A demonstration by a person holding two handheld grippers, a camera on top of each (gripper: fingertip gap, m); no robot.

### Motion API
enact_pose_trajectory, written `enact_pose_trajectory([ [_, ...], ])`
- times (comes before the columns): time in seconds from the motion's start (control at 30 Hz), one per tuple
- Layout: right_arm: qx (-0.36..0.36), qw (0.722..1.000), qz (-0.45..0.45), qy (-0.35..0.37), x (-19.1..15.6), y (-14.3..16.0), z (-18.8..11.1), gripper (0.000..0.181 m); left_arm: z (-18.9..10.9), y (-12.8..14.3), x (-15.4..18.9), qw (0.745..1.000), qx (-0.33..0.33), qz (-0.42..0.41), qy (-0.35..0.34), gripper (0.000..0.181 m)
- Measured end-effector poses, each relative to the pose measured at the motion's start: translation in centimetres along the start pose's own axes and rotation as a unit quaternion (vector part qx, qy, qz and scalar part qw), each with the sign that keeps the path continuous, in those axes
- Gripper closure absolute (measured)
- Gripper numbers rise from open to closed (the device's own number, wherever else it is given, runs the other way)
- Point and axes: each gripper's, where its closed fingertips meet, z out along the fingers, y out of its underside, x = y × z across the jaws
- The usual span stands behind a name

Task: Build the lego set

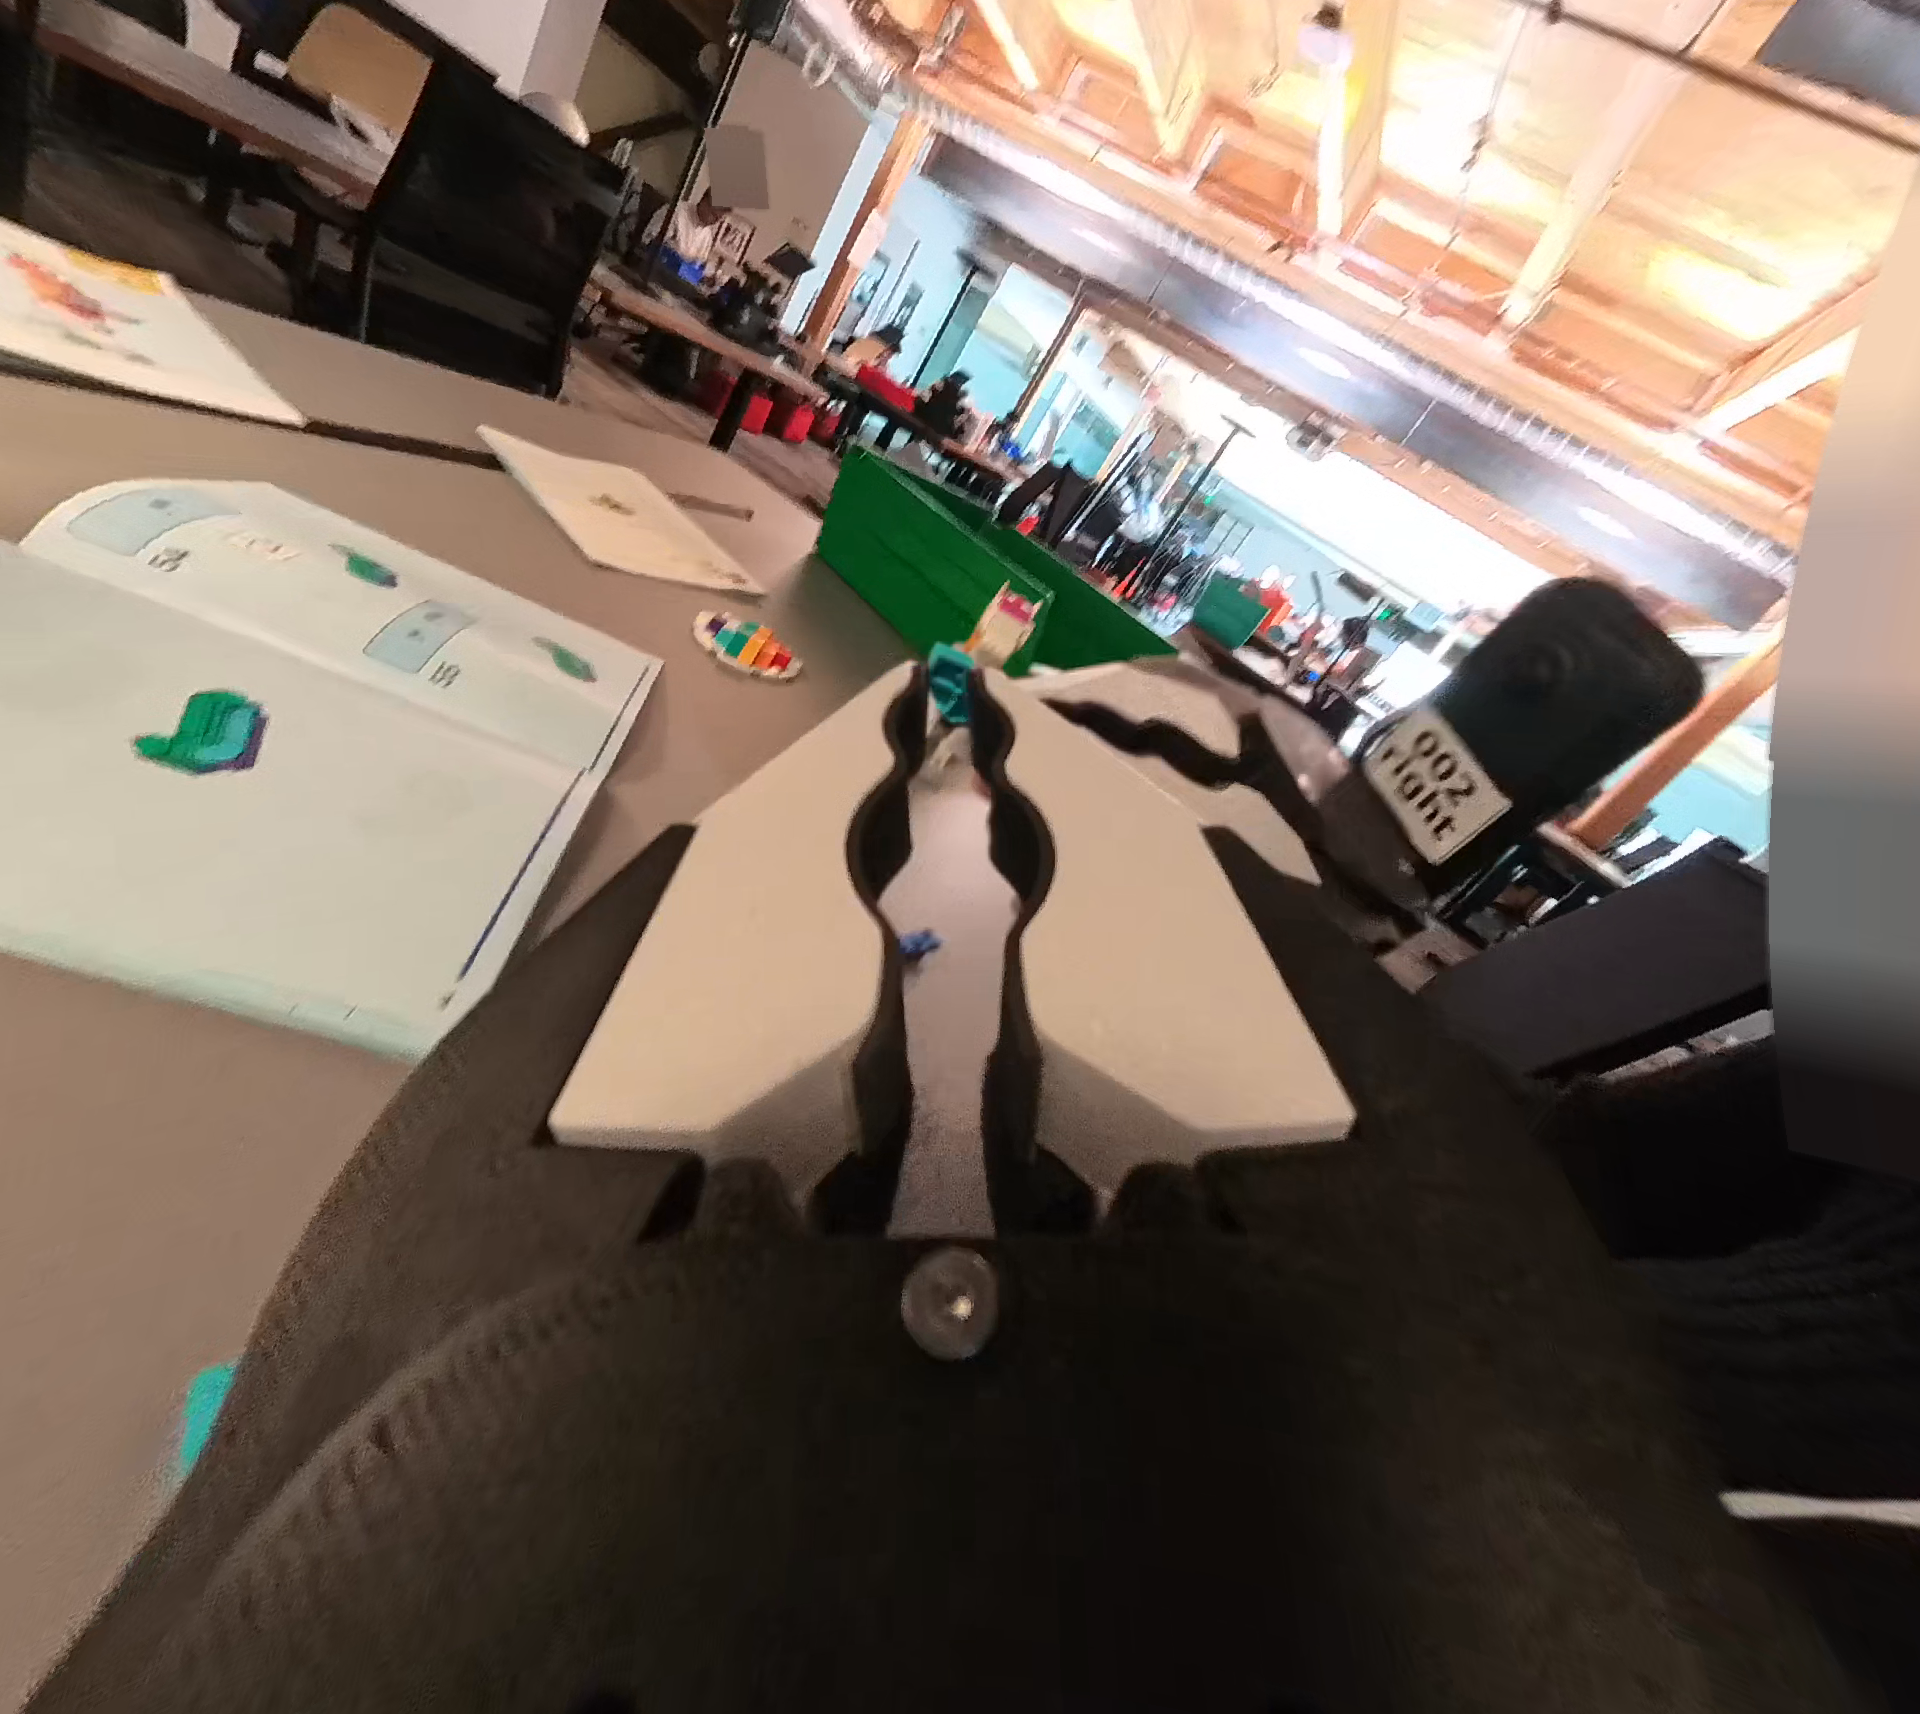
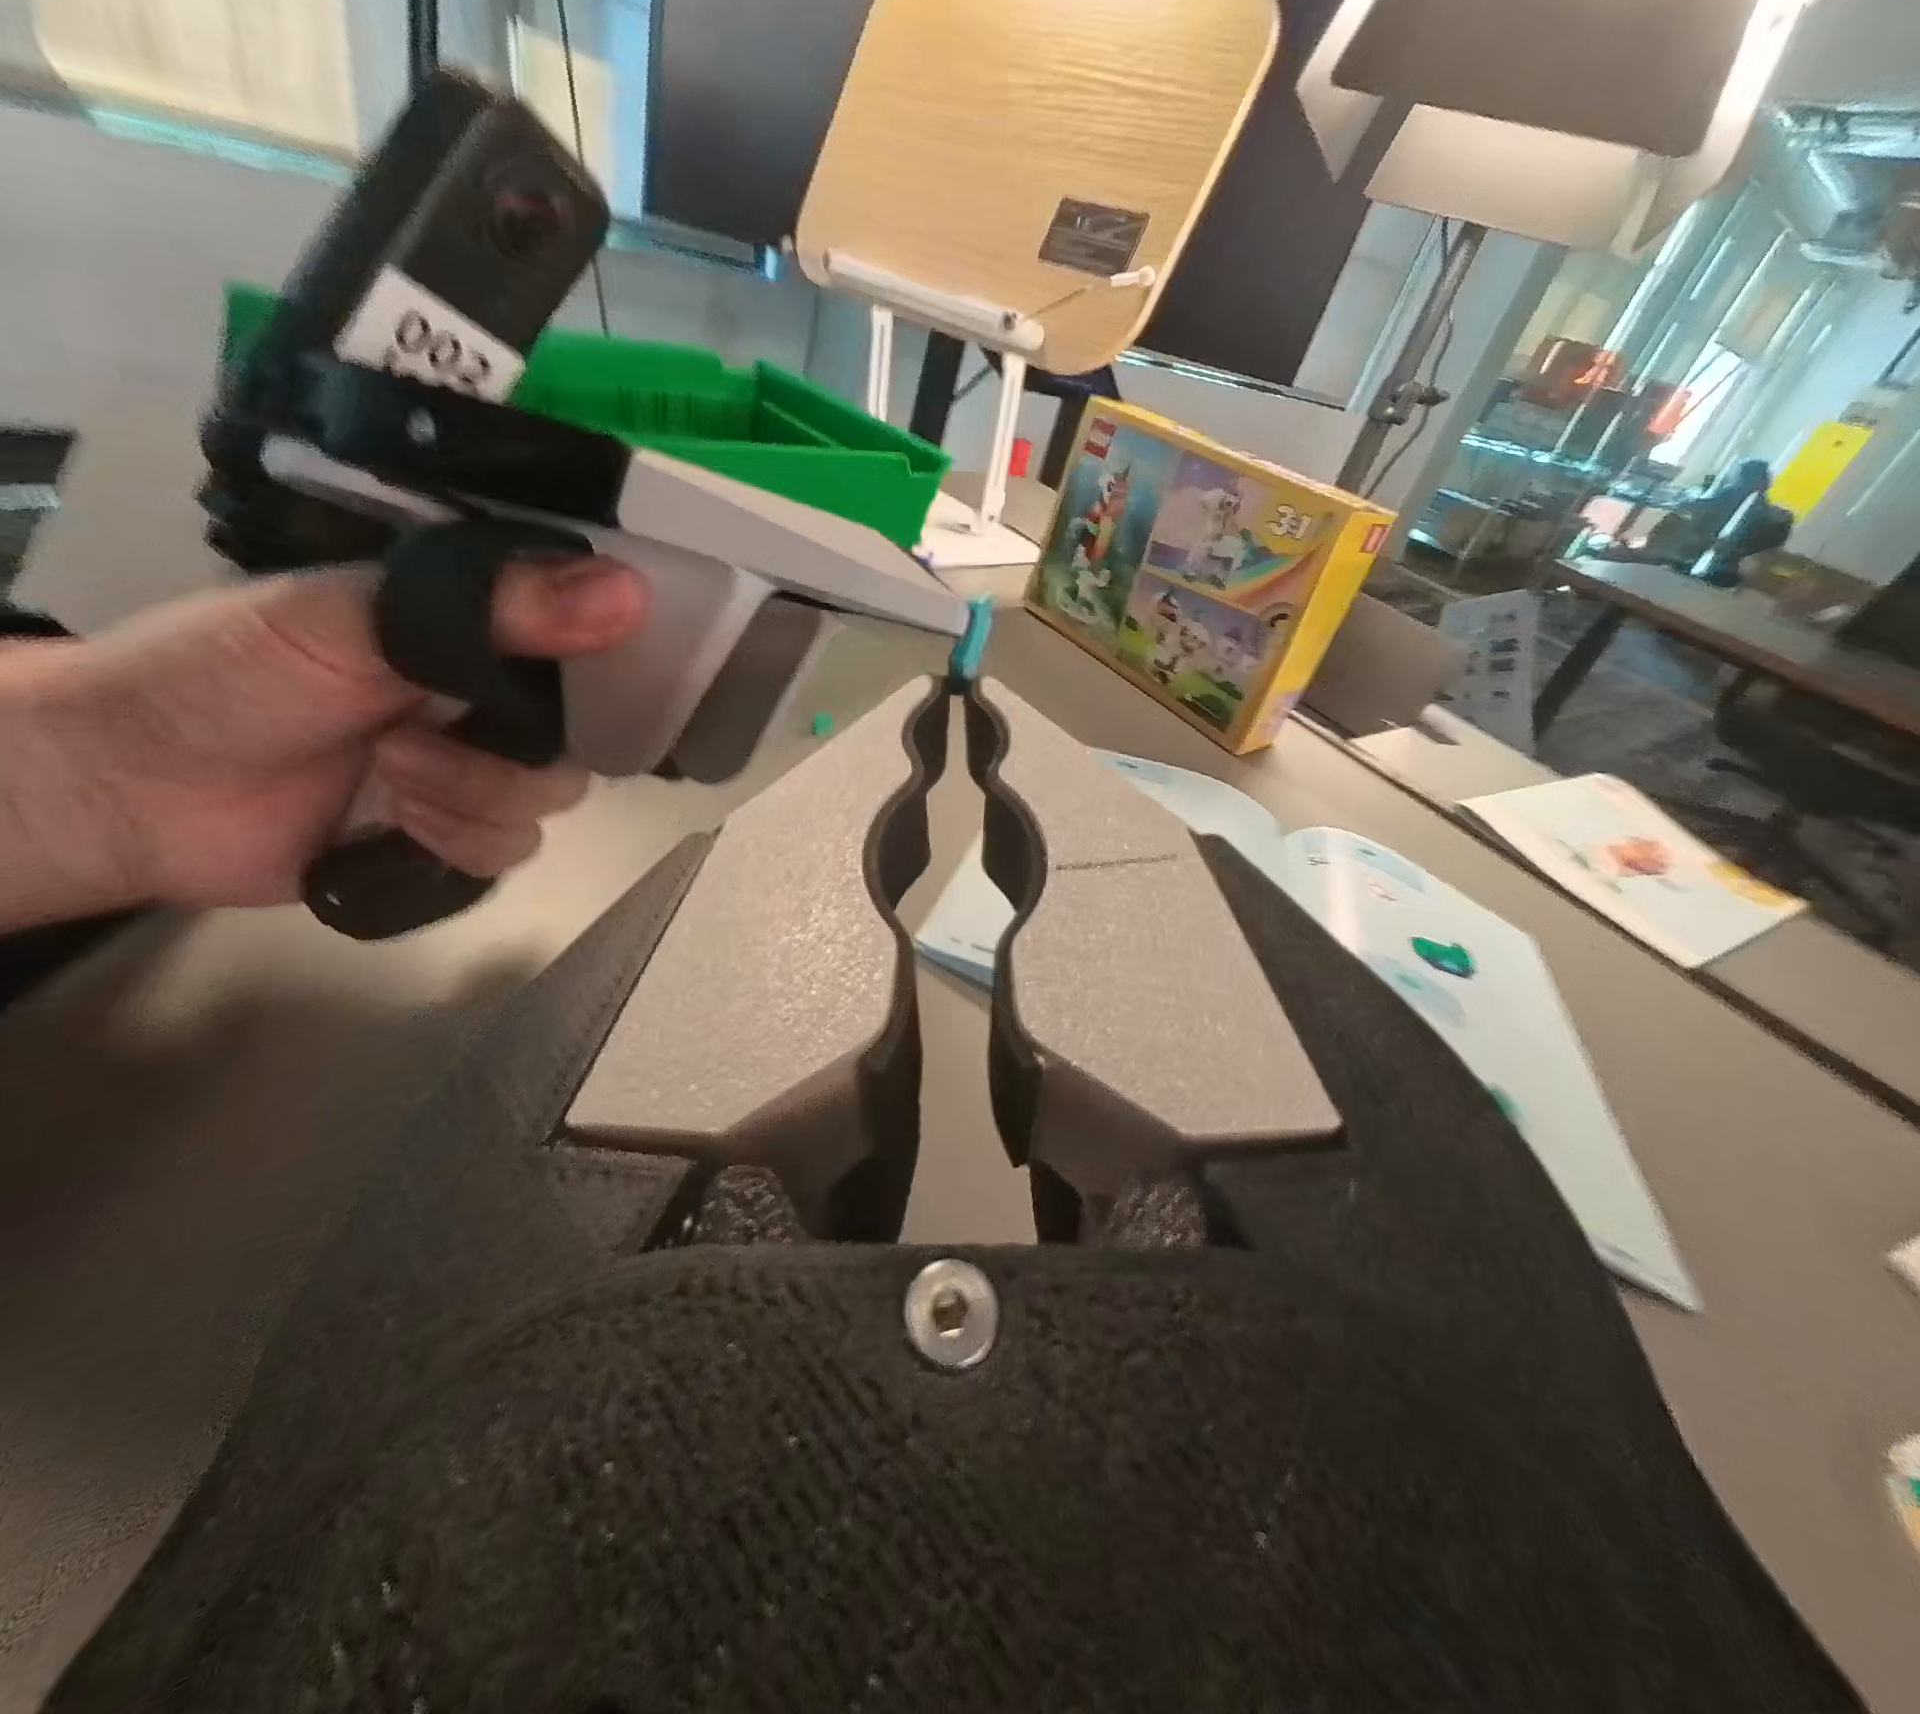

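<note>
A small teal lego piece [image 1: 948, 694] is held in the air between the tips of both grippers. My left gripper [image 1: 945, 708] is shut on it. In the right wrist view the teal piece [image 2: 972, 641] stands upright. My right gripper [image 2: 951, 696] pinches its lower end. My left gripper [image 2: 961, 620], held by a hand [image 2: 208, 729], comes in from the left and grips its upper end. My right gripper [image 1: 1023, 682] shows at the right in the left wrist view, tip to tip with the left one.
On the grey table [image 1: 208, 1197] lie an open instruction booklet [image 1: 260, 729], a green bin [image 1: 935, 542], a small colourful build [image 1: 1003, 625], a round rainbow piece [image 1: 748, 646] and a blue piece [image 1: 920, 942]. A yellow lego box [image 2: 1195, 563] and a wooden book stand [image 2: 1039, 147] stand behind. Both grippers' tips are close together, under 4 cm apart.
</note>
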Motion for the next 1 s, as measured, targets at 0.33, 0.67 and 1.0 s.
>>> enact_pose_trajectory([
  [0.33, -0.239, 0.769, -0.572, -0.160, -1.3, 10.5, -0.8, 0.181, -6.5, -0.3, -0.5, 0.974, -0.037, 0.180, -0.133, 0.166],
  [0.67, -0.236, 0.577, -0.727, -0.288, -1.8, 12.7, -1.2, 0.180, -12.1, -5.3, 1.2, 0.952, 0.044, 0.250, -0.174, 0.165],
  [1.0, -0.326, 0.634, -0.634, -0.301, 0.2, 11.6, -2.1, 0.144, -21.6, -10.2, -0.9, 0.922, 0.098, 0.258, -0.273, 0.159],
])
